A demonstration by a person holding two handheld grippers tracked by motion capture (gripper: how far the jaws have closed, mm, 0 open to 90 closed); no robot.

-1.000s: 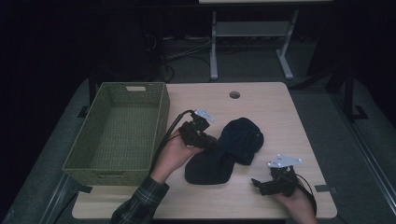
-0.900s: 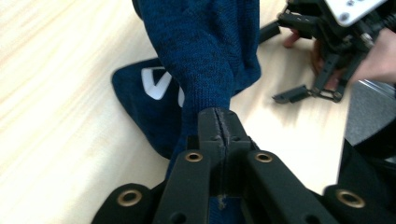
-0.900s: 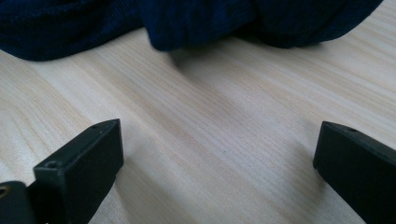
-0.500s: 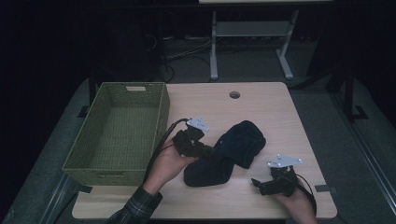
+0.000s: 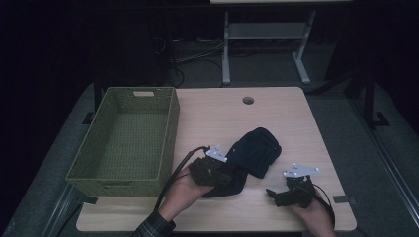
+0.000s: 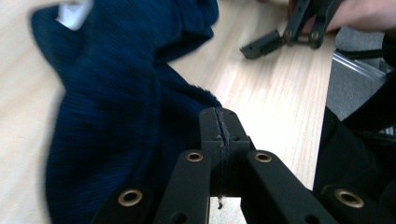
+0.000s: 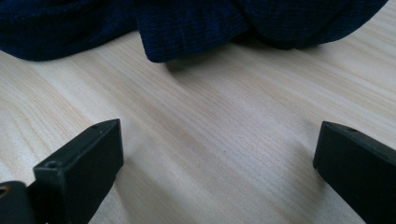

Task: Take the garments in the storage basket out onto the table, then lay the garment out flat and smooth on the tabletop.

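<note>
Moved: since a second ago our left gripper (image 5: 225,174) came back toward the near table edge, dragging the dark blue knit garment (image 5: 249,158) with it; the cloth is now bunched and folded over, not flat.
Left jaws: pressed together in the left gripper view (image 6: 219,135), just closed within that second; a thread hangs at the seam between them. We can't tell whether cloth is pinched, the garment (image 6: 116,107) lies against their left side.
Garment place: table centre-right, running from our left gripper out to its 1 o'clock in the high view.
Right gripper: (image 5: 276,194) rests at 5 o'clock of the garment, near the front edge, apart from the cloth.
Right jaws: wide apart (image 7: 215,158), nothing between but bare wood; garment edge (image 7: 187,28) lies ahead at 12 o'clock.
Basket: green woven basket (image 5: 79,170) at 9 o'clock of the left gripper, just beside the hand.
Table: light wood table (image 5: 296,123), round cable hole (image 5: 248,100) at 12 o'clock of the garment.
In the way: left gripper's cable (image 5: 173,175) loops between basket and hand.
</note>
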